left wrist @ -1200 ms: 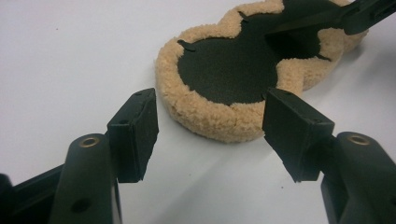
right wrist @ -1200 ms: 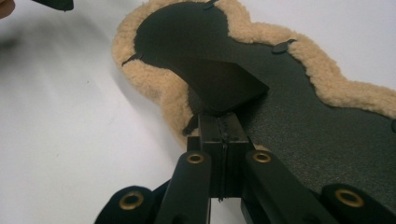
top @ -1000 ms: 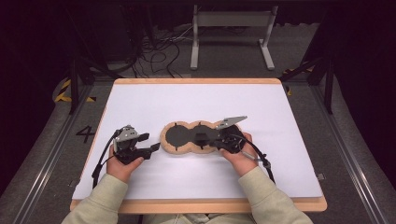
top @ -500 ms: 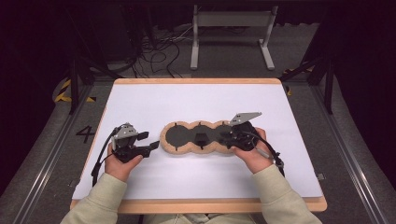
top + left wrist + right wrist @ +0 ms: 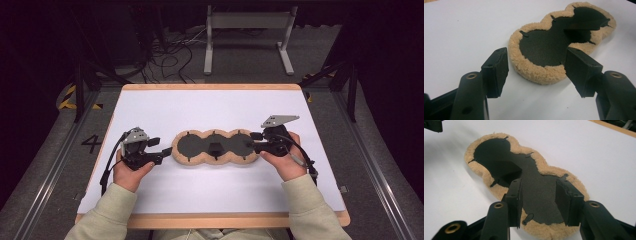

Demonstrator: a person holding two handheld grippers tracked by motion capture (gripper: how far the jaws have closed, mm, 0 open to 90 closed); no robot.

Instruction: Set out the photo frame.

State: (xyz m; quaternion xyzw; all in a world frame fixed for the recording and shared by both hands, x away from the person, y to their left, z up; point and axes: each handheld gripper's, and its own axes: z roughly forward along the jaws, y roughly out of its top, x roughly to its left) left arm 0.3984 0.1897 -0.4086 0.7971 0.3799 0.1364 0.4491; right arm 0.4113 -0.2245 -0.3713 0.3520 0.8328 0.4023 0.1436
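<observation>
While the left gripper (image 5: pixel 161 149) rests low on the white desk (image 5: pixel 210 107) at the pad's nine o'clock end, its fingers (image 5: pixel 495 71) stand wide apart and hold nothing. Seen in the left gripper view, the two black fingers frame the near lobe of the pad (image 5: pixel 554 47): the left finger sits over bare desk just beside the fleece rim, and the right finger (image 5: pixel 581 70) lies in front of the rim's lower right edge; whether either one touches the fleece cannot be told. The left hand (image 5: pixel 131 172) wraps the gripper body from six o'clock.

The pad (image 5: pixel 215 147) lies flat near the desk's middle, a three-lobed shape with a tan fleece border and a dark inner face, its long axis running nine to three o'clock. A small dark block (image 5: pixel 215 148) sits on the middle lobe.

At the pad's three o'clock end, the right gripper (image 5: pixel 255 141) reaches in over the last lobe, held by the right hand (image 5: pixel 281 161), with a grey plate (image 5: pixel 279 120) on top. In the right gripper view its fingers (image 5: pixel 515 195) are open at a middling gap, narrower than the left pair, and both hang over the dark face of the near lobe, with the fleece rim passing beneath them at six o'clock. Nothing is gripped between them; contact with the pad cannot be judged.
</observation>
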